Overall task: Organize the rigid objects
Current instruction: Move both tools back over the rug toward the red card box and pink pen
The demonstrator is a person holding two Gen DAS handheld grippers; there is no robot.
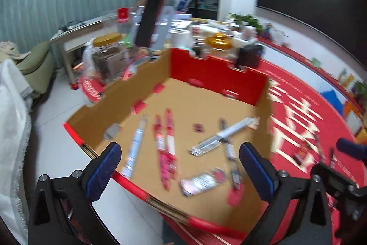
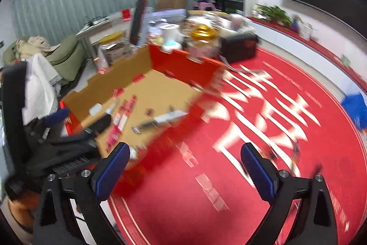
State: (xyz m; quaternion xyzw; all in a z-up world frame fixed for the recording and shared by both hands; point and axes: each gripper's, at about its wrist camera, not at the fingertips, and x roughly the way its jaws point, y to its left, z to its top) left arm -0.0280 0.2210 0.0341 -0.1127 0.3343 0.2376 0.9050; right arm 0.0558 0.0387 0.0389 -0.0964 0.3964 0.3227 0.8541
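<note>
Nearest in the left wrist view, the left gripper (image 1: 180,167) is seen w/ its blue pads (image 1: 103,172) spread wide; nothing is pinched between them. It is held over the near edge of a shallow cardboard box (image 1: 206,75), brown inside, red on the rim and far wall.

On the box floor, between and just beyond the pads, several pen-like items are laid loose: a white/silver pen (image 1: 135,146) at left, two red packaged pens (image 1: 166,146) side by side next to it, a flat packet (image 1: 201,181) near the front edge, and a silver packaged item (image 1: 226,133) crossed over a dark pen (image 1: 229,150) at right. Details are blurred; exact types can't be told.

In the right wrist view, the right gripper (image 2: 184,170) is likewise spread apart, empty, held over the round red tablecloth (image 2: 286,107) w/ large white characters, to the right of the box (image 2: 114,75). A few small dark items (image 2: 296,150) are left on the cloth beyond its right pad; too blurred to identify. The left gripper's black frame (image 2: 68,141) is visible at the box's near-left corner.

Farther back, behind the box: a yellow-lidded jar (image 1: 107,52), a white paper roll (image 1: 181,37), a gold-topped container (image 1: 218,41) and a black box-like object (image 1: 250,55).
</note>
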